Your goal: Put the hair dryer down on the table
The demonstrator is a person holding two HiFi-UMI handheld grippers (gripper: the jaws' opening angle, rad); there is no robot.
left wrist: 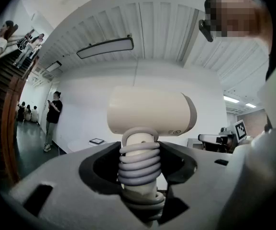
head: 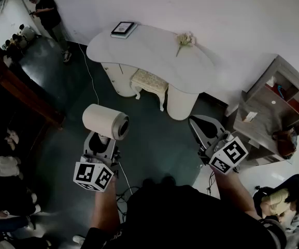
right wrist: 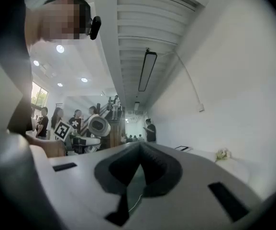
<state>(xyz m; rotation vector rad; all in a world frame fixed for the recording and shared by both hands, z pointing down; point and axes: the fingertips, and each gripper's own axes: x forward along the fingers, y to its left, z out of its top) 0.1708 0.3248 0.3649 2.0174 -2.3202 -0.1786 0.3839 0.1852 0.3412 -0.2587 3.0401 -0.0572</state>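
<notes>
Between the left tongs [left wrist: 138,151], hair dryer handle [left wrist: 140,139], pinched; right tongs [right wrist: 140,150] pressed together.

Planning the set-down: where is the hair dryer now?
Head view, left of centre: the hair dryer is clamped by its cord-wrapped handle in the left gripper, over the dark floor, short of the white table.

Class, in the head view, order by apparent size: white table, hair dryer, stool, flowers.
Largest: white table.
Then hair dryer and stool, which look alike; the dryer is nearer the camera, so I leave them unranked.
Smallest: flowers.
</notes>
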